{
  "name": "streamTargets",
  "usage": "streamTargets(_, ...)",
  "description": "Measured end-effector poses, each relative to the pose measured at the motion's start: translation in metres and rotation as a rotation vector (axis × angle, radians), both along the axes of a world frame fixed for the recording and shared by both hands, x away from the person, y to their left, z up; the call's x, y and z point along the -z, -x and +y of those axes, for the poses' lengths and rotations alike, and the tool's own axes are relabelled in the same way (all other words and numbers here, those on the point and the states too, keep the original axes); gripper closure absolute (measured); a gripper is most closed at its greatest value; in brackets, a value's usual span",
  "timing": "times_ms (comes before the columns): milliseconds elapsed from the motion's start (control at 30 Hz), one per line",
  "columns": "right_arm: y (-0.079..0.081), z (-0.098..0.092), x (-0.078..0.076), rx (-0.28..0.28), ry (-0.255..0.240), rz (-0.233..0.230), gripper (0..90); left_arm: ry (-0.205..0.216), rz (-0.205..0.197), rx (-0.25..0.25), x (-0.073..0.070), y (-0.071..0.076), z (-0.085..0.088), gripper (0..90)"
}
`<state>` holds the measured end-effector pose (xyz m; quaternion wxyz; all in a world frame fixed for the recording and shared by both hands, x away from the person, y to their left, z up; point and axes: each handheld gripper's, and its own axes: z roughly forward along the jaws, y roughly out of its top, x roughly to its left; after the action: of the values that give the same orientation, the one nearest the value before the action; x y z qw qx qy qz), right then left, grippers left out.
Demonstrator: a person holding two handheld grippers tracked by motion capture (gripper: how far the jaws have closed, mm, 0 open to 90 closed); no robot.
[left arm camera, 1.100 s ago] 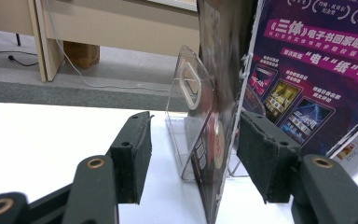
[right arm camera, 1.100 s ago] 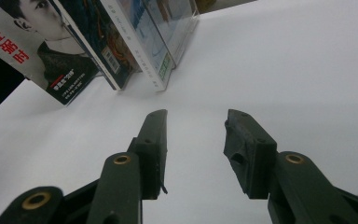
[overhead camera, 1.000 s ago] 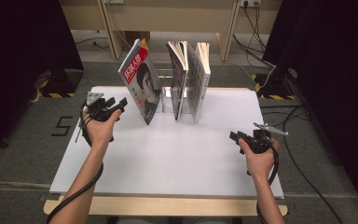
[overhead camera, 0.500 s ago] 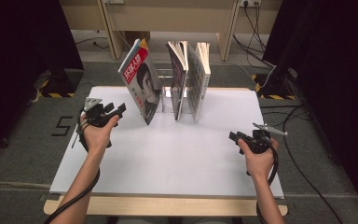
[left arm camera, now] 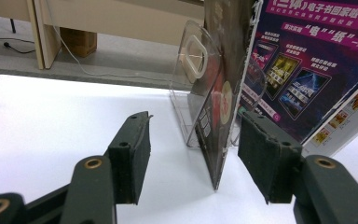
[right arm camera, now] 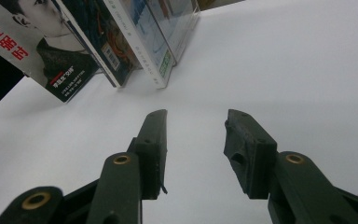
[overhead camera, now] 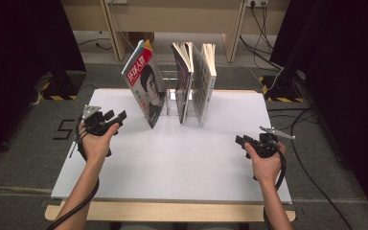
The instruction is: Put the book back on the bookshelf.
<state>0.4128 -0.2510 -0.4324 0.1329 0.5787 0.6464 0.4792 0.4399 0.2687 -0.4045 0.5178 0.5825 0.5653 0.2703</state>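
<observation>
On the white tabletop [overhead camera: 172, 163] you have three magazines standing at twelve o'clock. The leftmost, the portrait magazine [overhead camera: 145, 81], leans to the left. Next to it, at its three o'clock, the dark magazine [overhead camera: 182, 81] and the pale magazine [overhead camera: 205, 81] stand nearly upright, close together. A clear acrylic stand [left arm camera: 193, 88] sits among them — its curved plate with an oval cut-out rises behind the nearest upright cover, and it holds the magazines' lower edges. Desk legs and cables cross the floor beyond the far edge; the tabletop between your hands is bare.

Your left tongs [overhead camera: 117, 116] stand wide with nothing pinched. They sit at about nine o'clock from the portrait magazine's lower edge, near it but apart. In the left gripper view a cover's bottom edge [left arm camera: 216, 154] lies ahead between the two pads, untouched.

Your right tongs [overhead camera: 239, 141] — well apart at four o'clock from the magazines — are also spread with only bare tabletop between them.
</observation>
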Motion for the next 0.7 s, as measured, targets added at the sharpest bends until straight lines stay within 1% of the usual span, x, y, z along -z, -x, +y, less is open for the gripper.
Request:
streamTargets(67,0.0,0.0,0.0,-0.004,0.004,-0.007,59.3,0.0,0.001,-0.001,0.001,0.002,0.002,42.8)
streamTargets(167,0.0,0.0,0.0,-0.007,0.008,-0.009,59.3,0.006,0.002,-0.007,0.002,0.005,0.006,42.8)
streamTargets(400,0.0,0.001,0.0,-0.006,0.006,-0.007,59.3,0.004,0.014,-0.004,0.007,0.012,0.011,42.6)
streamTargets(700,0.0,0.001,0.001,-0.005,0.005,-0.002,59.2,0.002,0.031,-0.007,0.017,0.021,0.017,42.7)
